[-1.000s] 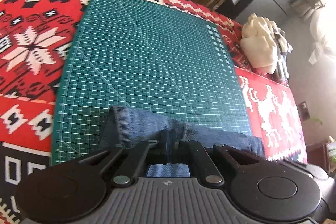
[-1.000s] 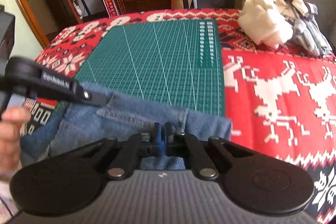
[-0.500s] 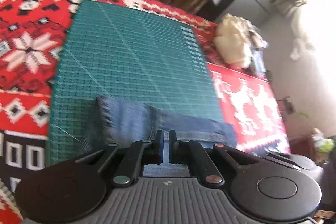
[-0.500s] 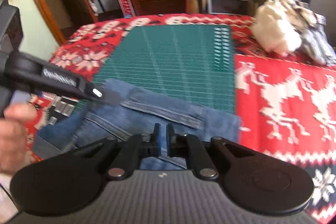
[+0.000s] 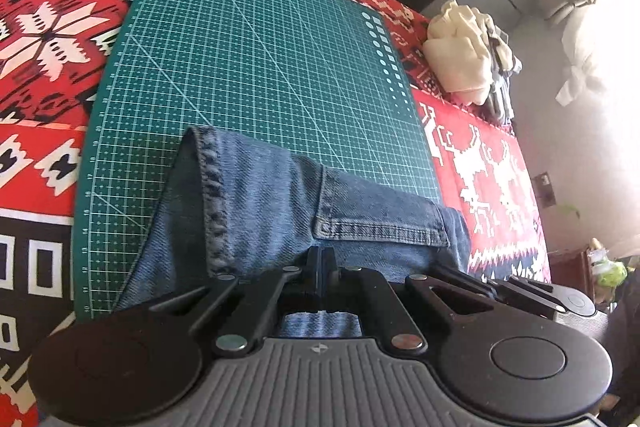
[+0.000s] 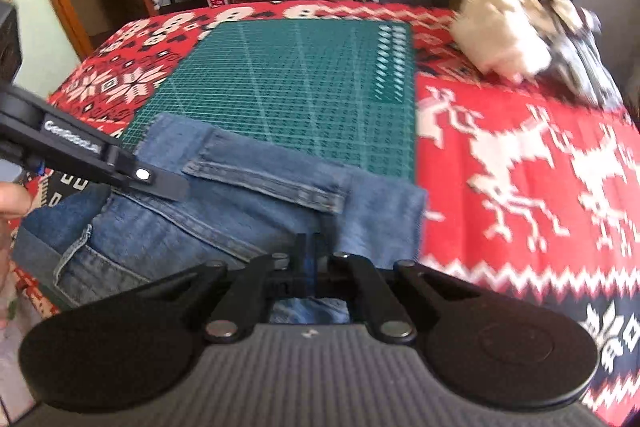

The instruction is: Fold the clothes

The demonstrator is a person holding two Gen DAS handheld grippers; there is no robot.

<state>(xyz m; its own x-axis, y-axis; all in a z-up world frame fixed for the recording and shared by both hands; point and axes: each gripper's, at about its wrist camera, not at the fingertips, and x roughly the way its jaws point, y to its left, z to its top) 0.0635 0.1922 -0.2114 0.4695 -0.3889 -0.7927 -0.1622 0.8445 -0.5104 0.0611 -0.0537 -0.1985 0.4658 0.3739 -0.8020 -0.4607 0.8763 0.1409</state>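
Jeans (image 5: 280, 203): blue denim, near edge of green mat (image 5: 260, 59) on red patterned counter (image 6: 520, 155), pinched by left hand-held gripper (image 5: 323, 259) and right hand-held gripper (image 6: 308, 251), carried further onto mat than a second ago; fold underway.

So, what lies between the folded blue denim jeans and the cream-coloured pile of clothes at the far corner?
In the right wrist view, only bare green cutting mat and red patterned blanket separate the jeans from the cream pile.
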